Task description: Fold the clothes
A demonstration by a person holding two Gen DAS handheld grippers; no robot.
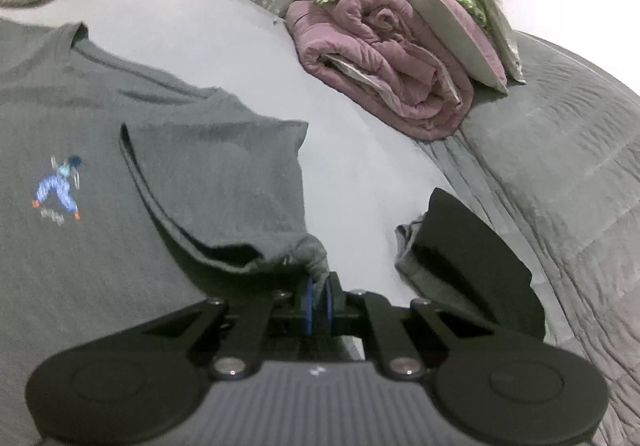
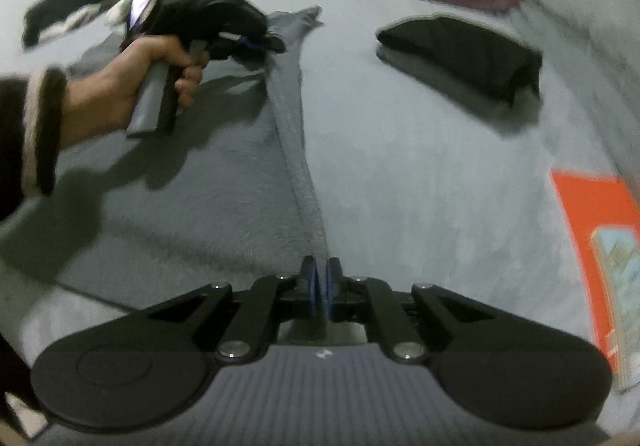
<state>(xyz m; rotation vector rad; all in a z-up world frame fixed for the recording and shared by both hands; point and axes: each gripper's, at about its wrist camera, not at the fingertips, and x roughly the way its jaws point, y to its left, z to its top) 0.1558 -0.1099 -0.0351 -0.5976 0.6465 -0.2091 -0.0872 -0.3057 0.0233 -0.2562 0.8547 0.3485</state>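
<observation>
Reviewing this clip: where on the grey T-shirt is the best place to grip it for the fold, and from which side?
Along its free side edge, from the bed side: the grey T-shirt lies flat, so only edges lift. The left gripper pinches the sleeve corner, and the right gripper pinches the same edge lower down.

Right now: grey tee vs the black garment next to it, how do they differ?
The grey tee lies spread out, printed front up; the black garment sits as a compact folded bundle. The tee is pinched at its edge by the left gripper and the right gripper; the black garment is untouched. Both rest on the bed.
</observation>
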